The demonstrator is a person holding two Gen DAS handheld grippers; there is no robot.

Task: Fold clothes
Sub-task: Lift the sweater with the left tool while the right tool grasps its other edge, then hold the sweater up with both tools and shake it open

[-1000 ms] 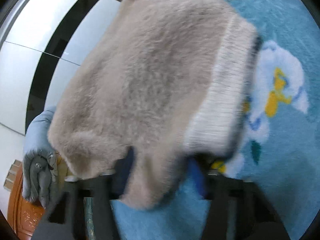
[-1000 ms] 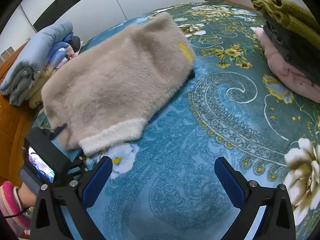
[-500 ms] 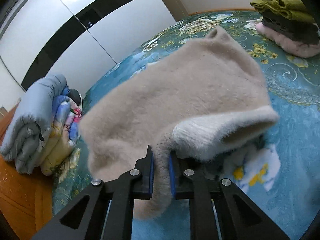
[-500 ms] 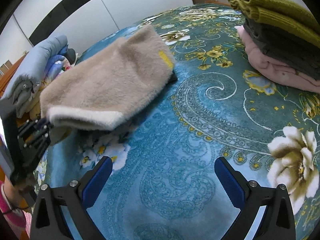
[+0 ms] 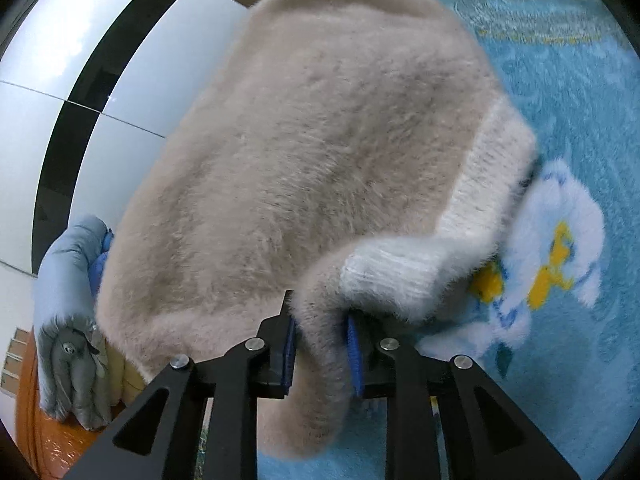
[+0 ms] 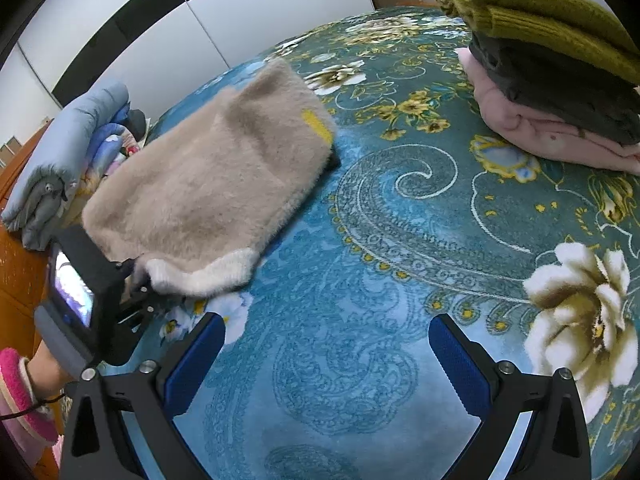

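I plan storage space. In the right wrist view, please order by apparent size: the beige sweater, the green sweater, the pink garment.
1. beige sweater, clearly largest.
2. and 3. green sweater and pink garment: similar, both partly cut off or covered, so unranked.

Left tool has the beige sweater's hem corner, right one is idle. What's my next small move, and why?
Probably bring the open right tool across to the free white-ribbed hem of the beige sweater. The left tool pinches only one corner, so the garment hangs lopsided above the blue floral bedspread; a second grip should level it.
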